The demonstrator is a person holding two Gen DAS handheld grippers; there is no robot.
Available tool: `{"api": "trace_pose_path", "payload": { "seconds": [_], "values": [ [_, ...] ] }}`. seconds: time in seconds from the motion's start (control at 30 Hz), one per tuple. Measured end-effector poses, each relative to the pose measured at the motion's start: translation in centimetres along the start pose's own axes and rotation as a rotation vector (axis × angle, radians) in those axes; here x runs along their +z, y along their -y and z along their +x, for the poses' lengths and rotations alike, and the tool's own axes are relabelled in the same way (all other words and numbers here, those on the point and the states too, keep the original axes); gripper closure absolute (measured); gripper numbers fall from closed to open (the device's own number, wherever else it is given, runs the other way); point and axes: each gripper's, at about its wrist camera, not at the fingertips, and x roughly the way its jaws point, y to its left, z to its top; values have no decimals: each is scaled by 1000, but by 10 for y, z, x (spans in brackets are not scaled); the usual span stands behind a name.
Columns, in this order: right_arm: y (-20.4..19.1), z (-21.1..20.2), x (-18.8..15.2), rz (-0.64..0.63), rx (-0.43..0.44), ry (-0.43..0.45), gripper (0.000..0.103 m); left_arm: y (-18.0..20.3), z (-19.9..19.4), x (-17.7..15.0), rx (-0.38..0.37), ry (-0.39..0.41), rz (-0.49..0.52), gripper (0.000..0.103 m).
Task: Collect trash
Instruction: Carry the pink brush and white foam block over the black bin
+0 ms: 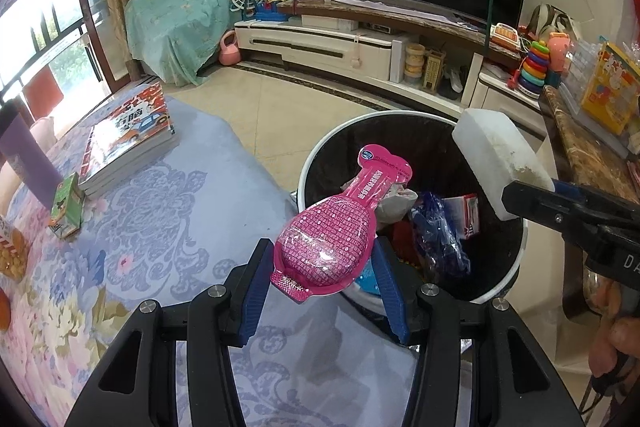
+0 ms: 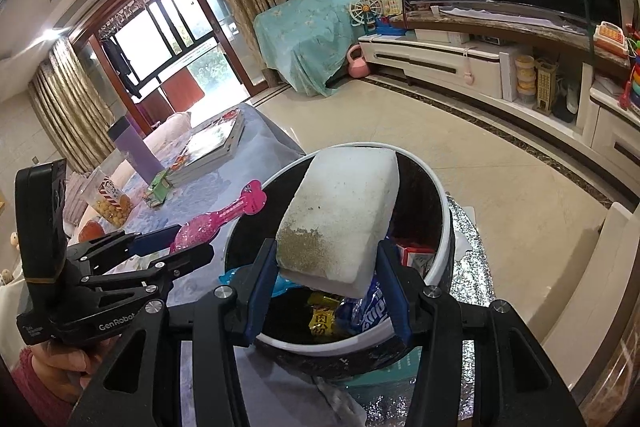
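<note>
My left gripper is shut on a pink plastic package and holds it over the near rim of the round trash bin. The package also shows in the right wrist view. My right gripper is shut on a white foam block with a dirty corner, held above the bin. The block shows in the left wrist view over the bin's right side. Wrappers and a blue bag lie inside the bin.
A table with a floral blue cloth lies left of the bin, bearing stacked books, a small green carton, a snack bag and a purple box. A TV stand stands behind.
</note>
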Motion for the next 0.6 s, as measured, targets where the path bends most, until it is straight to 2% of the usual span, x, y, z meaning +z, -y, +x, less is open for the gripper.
{"api": "trace_pose_path", "payload": {
  "seconds": [0.6],
  "values": [
    [8,10,10,-19,-9,-32,53,6,20,9,15,-26,19,54]
  ]
}}
